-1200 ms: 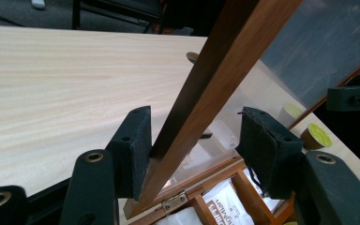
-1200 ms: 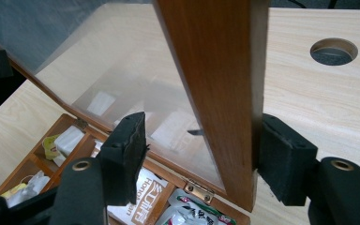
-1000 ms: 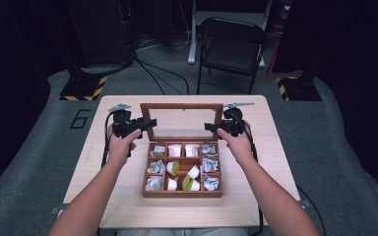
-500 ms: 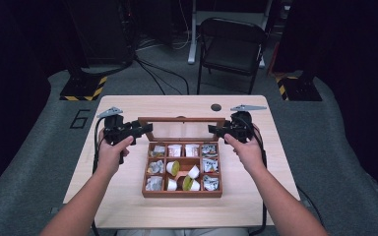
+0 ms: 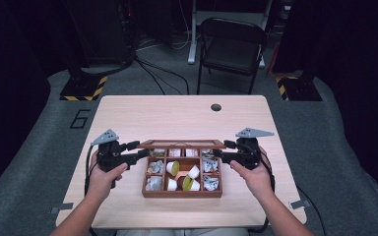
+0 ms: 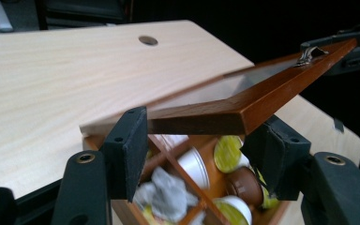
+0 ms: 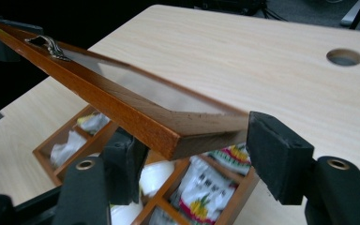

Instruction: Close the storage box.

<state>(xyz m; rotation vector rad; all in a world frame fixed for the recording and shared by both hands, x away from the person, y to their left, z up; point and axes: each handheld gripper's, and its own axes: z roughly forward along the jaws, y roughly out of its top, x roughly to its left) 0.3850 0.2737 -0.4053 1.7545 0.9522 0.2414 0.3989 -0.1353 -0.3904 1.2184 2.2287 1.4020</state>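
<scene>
A wooden compartment box [image 5: 182,194] sits near the table's front edge and holds white and green pods [image 5: 193,172] and crumpled sachets [image 5: 153,184]. Its glass-paned lid [image 5: 182,144] hangs low over the back row, almost flat. My left gripper [image 5: 137,150] is at the lid's left end and my right gripper [image 5: 221,148] at its right end. In the left gripper view the lid's corner [image 6: 225,119] lies between wide-apart jaws of the left gripper [image 6: 199,150]. The right gripper view shows the other corner [image 7: 187,133] between the right gripper's [image 7: 197,159] spread jaws.
The light wooden table [image 5: 177,115] has a round cable hole [image 5: 216,107] at the back right. A folding chair [image 5: 231,46] stands behind the table. Small tape marks [image 5: 300,204] lie near the front corners.
The lid has swung from upright to nearly flat over the box. Both grippers came down and toward the person with it.
</scene>
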